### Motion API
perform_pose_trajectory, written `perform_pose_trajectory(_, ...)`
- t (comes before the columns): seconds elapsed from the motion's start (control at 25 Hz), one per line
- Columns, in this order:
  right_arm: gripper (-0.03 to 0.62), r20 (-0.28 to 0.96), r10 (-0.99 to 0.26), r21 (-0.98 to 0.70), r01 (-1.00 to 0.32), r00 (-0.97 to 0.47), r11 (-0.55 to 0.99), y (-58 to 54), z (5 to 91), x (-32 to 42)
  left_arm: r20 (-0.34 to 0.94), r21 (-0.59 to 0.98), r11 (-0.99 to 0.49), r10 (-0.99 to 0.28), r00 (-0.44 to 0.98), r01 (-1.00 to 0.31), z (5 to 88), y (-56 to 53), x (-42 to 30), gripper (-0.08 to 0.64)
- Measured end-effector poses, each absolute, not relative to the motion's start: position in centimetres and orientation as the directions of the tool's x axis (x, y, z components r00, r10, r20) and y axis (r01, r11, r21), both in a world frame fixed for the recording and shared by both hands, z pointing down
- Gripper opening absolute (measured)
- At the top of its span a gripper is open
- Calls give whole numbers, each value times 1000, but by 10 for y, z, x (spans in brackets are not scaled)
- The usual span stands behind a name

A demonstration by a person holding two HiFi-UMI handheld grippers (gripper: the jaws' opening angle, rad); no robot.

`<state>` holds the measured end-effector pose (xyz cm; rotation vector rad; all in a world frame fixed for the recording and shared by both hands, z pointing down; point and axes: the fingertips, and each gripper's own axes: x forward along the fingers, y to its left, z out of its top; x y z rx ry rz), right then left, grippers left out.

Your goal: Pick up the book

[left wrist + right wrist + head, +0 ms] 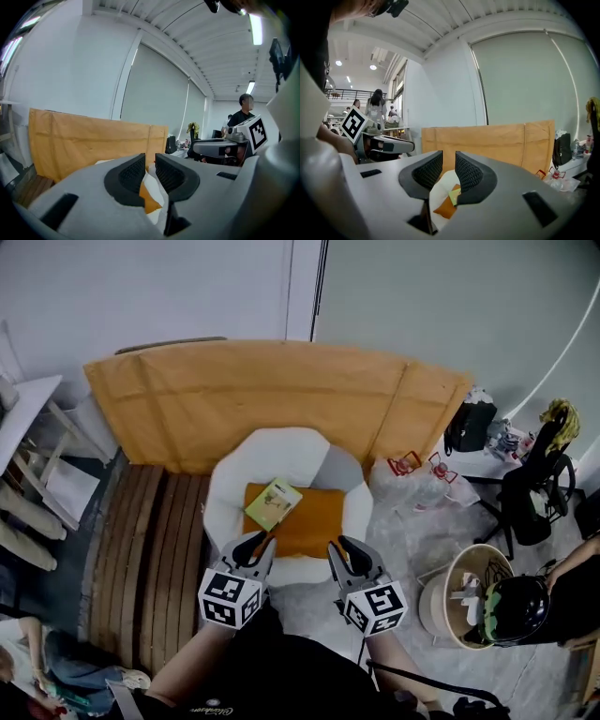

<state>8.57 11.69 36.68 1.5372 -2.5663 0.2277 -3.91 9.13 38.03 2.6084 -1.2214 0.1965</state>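
Down on the orange cushion [319,521] of a white armchair [281,448]: the book [273,502], flat, green cover up, toward the cushion's left end as seen from the head view. Just short of the chair's near rim, both tongs side by side, pointed at the seat.

On the left gripper [258,542], pads unclenched, parted by a narrow slit, nothing between them. Tips over the chair's front edge, close to the book's near corner yet apart from it.

On the right gripper [345,546], likewise released: a thin gap between the ribbed pads, empty. Tips above the front rim near the cushion's right end, farther from the book. Through that gap in the right gripper view, cushion and book visible well beyond the pads, not between them.

Behind the armchair, a wide sheet of brown cardboard [272,390], upright against the wall. Left of the chair, a run of wooden slats [150,549]. Right of it, on the floor, a round pale bin [441,601], with a dark helmet [514,607] just beside it.
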Motion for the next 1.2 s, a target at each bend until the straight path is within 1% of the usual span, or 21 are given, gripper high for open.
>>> perform_pose_trajectory(0.2,66,226,-862,-69,-890,-454,450,9,367,53,255,177,-620,-721,644,-764,381,-16,-70,75)
perform_pose_trajectory(0.32,67,254,-867,-75,-902,-429,425,-43,376,49,271,189,-629,-705,655,-754,386,-67,-77,78)
perform_pose_trajectory(0.44,72,288,-869,-96,-915,-403,392,-73,381,52,294,212,-637,-681,670,-741,395,-98,-77,80)
perform_pose_trajectory(0.52,72,312,-865,-102,-919,-392,380,-84,384,57,302,218,-644,-670,678,-733,399,-113,-71,81)
perform_pose_trajectory(0.64,74,313,-865,-111,-920,-392,376,-102,389,69,315,237,-637,-664,678,-733,405,-127,-56,81)
perform_pose_trajectory(0.96,74,289,-816,-143,-865,-501,481,-140,392,75,343,221,-582,-705,621,-782,404,-153,-34,81)
perform_pose_trajectory(1.08,74,279,-812,-160,-858,-514,488,-148,394,90,349,217,-558,-722,597,-801,406,-159,-25,81)
perform_pose_trajectory(1.2,74,298,-805,-172,-858,-514,484,-151,403,101,361,232,-546,-720,592,-805,413,-161,-16,81)
